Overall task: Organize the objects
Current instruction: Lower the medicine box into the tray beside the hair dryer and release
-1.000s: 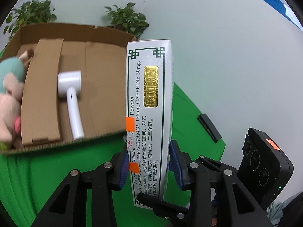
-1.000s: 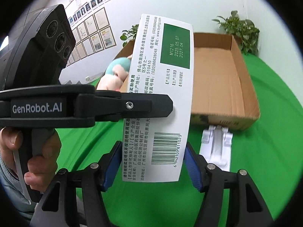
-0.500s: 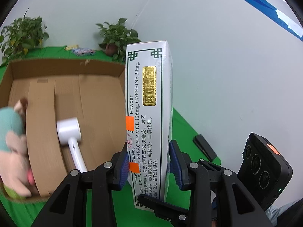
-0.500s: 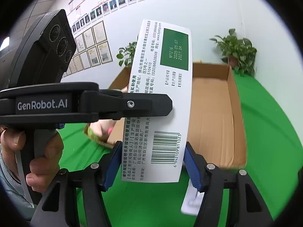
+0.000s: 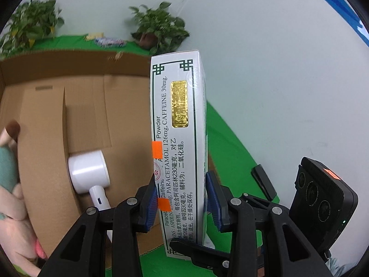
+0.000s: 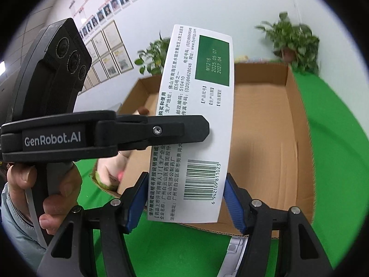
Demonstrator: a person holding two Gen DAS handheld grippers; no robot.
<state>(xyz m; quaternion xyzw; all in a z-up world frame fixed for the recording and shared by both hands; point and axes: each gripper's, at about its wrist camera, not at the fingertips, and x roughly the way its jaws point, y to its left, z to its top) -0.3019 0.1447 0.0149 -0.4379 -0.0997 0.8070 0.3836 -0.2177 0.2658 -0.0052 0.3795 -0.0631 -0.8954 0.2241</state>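
A tall white medicine box point(image 5: 177, 138) with green trim and a gold label stands upright between both grippers. My left gripper point(image 5: 182, 198) is shut on its narrow sides, blue pads point(image 5: 151, 200) pressing in. In the right wrist view the same medicine box point(image 6: 198, 120) shows its barcode face, with my right gripper point(image 6: 184, 198) shut across the wider face. The left gripper's finger point(image 6: 150, 131) crosses that face from the left, held by a hand point(image 6: 53, 198). Behind and below lies the open cardboard box point(image 5: 46, 127), also visible as the cardboard box point(image 6: 265, 138).
Inside the carton lie a white hair dryer point(image 5: 88, 173) and a plush toy point(image 5: 9, 184). A black flat object point(image 5: 263, 181) rests on the green cloth. A white item point(image 6: 233, 254) sits on the cloth by the carton's near wall. Potted plants point(image 5: 159, 30) stand against the wall.
Both grippers have carried the medicine box toward the carton. The carton now fills more of both views and its near wall has dropped low in the frame. The grips look unchanged.
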